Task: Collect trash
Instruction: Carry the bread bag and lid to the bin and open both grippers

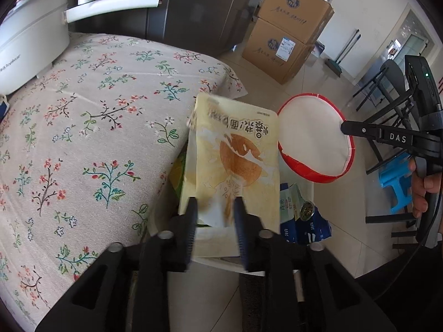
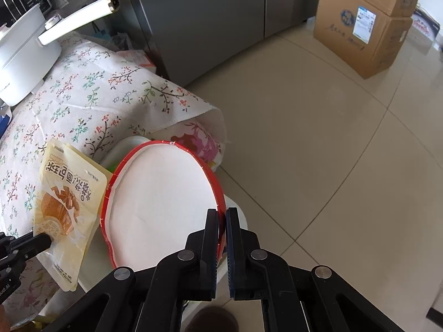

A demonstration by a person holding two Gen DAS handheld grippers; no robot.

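A yellow snack pouch (image 1: pixel 235 163) with an orange bun picture hangs over a white trash bin (image 1: pixel 221 260) beside the table. My left gripper (image 1: pixel 214 207) has its fingers at the pouch's lower edge with a gap between them; the pouch looks loose. The pouch also shows in the right wrist view (image 2: pixel 66 207). My right gripper (image 2: pixel 221 215) is shut on the rim of a red paper bowl (image 2: pixel 163 202), held tilted over the bin. The bowl shows in the left wrist view (image 1: pixel 313 138) with the right gripper's fingers (image 1: pixel 360 131) on its edge.
A table with a floral cloth (image 1: pixel 91 127) carries a white electric pot (image 1: pixel 30 36). Blue cartons (image 1: pixel 304 221) lie in the bin. Cardboard boxes (image 1: pixel 288 30) stand by the grey fridge (image 2: pixel 210 13). Black chairs (image 1: pixel 387 96) and a blue stool (image 1: pixel 396 182) stand at right.
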